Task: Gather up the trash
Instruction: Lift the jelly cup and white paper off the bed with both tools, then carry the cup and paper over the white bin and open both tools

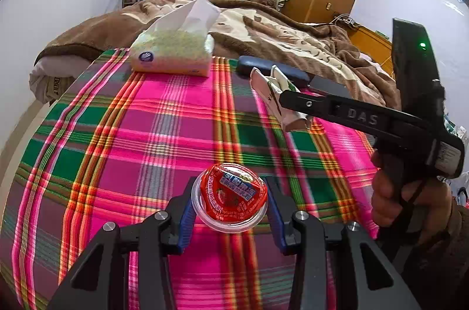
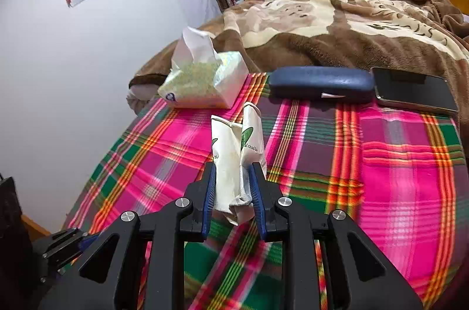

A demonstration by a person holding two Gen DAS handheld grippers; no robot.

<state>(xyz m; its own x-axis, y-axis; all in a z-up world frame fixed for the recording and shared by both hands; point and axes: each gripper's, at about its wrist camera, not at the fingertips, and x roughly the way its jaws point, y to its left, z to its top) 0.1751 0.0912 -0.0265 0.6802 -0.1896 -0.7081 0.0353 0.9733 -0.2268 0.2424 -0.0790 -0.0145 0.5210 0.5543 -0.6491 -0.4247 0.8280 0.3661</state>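
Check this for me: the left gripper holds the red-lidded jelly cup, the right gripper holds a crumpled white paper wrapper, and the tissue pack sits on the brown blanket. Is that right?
One detail is off. The tissue pack sits on the plaid cloth, at its far edge beside the brown blanket, as the right wrist view shows. The left gripper does hold the jelly cup, and the right gripper the paper wrapper.

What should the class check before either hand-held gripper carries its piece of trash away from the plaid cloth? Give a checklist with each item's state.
1. Left hand-held gripper clamps the red-lidded cup: ok.
2. Right hand-held gripper clamps the crumpled white carton: ok.
3. Carton lifted clear of the plaid cloth: cannot tell.
4. Tissue pack, glasses case and phone apart from both grips: ok.
5. Trash bin in view: not ok.
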